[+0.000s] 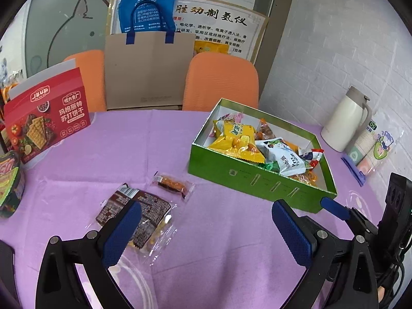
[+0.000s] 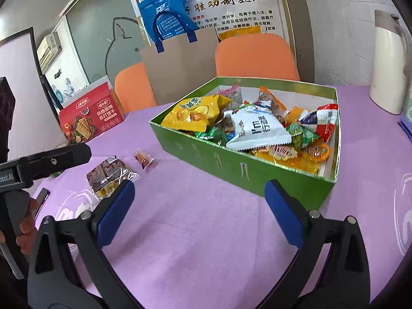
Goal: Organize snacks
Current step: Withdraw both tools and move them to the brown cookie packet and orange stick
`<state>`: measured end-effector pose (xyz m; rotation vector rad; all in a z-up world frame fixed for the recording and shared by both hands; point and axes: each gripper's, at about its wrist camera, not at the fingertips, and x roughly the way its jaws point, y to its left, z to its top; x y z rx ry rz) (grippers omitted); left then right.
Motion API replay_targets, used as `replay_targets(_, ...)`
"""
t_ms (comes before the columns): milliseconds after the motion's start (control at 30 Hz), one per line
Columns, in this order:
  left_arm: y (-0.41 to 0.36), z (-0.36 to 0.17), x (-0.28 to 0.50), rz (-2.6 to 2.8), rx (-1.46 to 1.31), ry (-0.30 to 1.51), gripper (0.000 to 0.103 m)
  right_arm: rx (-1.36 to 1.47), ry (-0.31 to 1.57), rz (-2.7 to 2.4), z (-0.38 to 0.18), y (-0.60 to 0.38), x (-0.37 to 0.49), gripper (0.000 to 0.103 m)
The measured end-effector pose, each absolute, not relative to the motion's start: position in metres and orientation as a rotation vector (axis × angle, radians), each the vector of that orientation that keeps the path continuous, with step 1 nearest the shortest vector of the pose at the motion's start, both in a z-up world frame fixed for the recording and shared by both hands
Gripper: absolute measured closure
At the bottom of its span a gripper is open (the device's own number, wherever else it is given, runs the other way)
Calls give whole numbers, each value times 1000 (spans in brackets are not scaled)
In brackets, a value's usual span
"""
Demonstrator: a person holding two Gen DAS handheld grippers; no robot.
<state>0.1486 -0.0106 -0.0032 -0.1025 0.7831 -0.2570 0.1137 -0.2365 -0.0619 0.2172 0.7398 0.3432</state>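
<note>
A green box (image 1: 247, 179) (image 2: 231, 166) full of several snack packets stands on the purple tablecloth. Two packets lie loose left of it: a brown-printed clear packet (image 1: 152, 215) (image 2: 106, 172) and a small clear packet with an orange-brown snack (image 1: 173, 185) (image 2: 144, 160). My left gripper (image 1: 206, 229) is open, low over the cloth, its left finger overlapping the brown packet's near side. My right gripper (image 2: 199, 211) is open with nothing between its fingers, just in front of the box's near wall. A hand (image 2: 24, 234) holds the left gripper's handle.
A red cracker box (image 1: 46, 126) (image 2: 88, 118) stands at the table's left, a snack bowl (image 1: 10, 182) in front of it. A white thermos (image 1: 345, 121) (image 2: 388, 64) and a sleeve of paper cups (image 1: 370, 149) stand right. Two orange chairs (image 1: 221, 82) and a cardboard sheet (image 1: 148, 72) are behind.
</note>
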Motion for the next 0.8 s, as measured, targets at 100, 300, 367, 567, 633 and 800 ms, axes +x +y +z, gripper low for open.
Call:
replay_targets(100, -4, -9, 138, -238, -91, 785, 0, 217, 782, 362, -71, -229, 109, 1)
replay_targets(300, 27, -41, 123, -231, -144, 878, 0, 170, 853, 429, -84, -205, 106, 1)
replay_targets(367, 42, -54, 119, -233, -179, 915, 0, 143, 857, 443, -85, -196, 108, 1)
replay_targets(567, 91, -70, 116, -214, -322, 914, 0, 61, 874, 502, -88, -154, 127, 8)
replay_targets(633, 101, -70, 117, -210, -344, 904, 1, 7, 869, 508, -89, -138, 136, 16)
replay_targets(800, 118, -69, 121, -206, -356, 879, 1, -55, 856, 527, -89, -107, 163, 29)
